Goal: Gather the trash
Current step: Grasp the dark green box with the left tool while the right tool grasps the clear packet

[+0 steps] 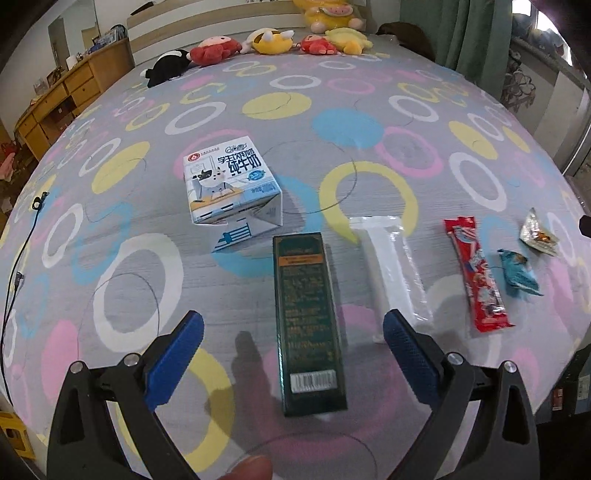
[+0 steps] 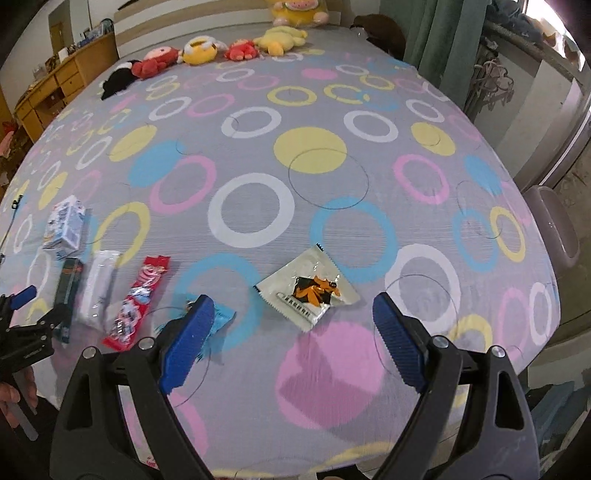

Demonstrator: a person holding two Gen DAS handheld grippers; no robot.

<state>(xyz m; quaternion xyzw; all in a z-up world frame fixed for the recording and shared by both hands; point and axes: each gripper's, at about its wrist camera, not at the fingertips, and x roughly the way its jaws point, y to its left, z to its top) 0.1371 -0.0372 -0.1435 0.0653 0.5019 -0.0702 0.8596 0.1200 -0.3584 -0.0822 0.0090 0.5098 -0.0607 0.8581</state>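
Trash lies in a loose row along the near edge of the bed (image 1: 332, 122), on a grey sheet printed with coloured rings. From the left end of the row: milk carton (image 1: 231, 181), tipped on its side, one flap splayed toward the near edge; dark green box (image 1: 310, 321) flat, long axis running from the near edge inward, barcode end nearest; clear plastic sleeve (image 1: 391, 273) just beside it; red snack wrapper (image 1: 476, 273); crumpled blue wrapper (image 1: 519, 275); silver sachet (image 2: 308, 288) with an orange-and-black print, last in the row toward the right edge. Left gripper (image 1: 293, 341) hangs over the green box, jaws wide, blue pads either side of the box and clear of it; nothing held. Right gripper (image 2: 293, 321) also spread wide, empty; sachet sits just ahead of the gap between its pads, and its left pad overlaps the blue wrapper in view, contact uncertain. A fingertip (image 1: 251, 467) shows at the bottom of the left wrist view. Plush toys (image 1: 273, 40) line the far edge by the headboard. Wooden dresser (image 1: 55, 99) off the far left corner, green curtain (image 1: 476, 33) off the far right.
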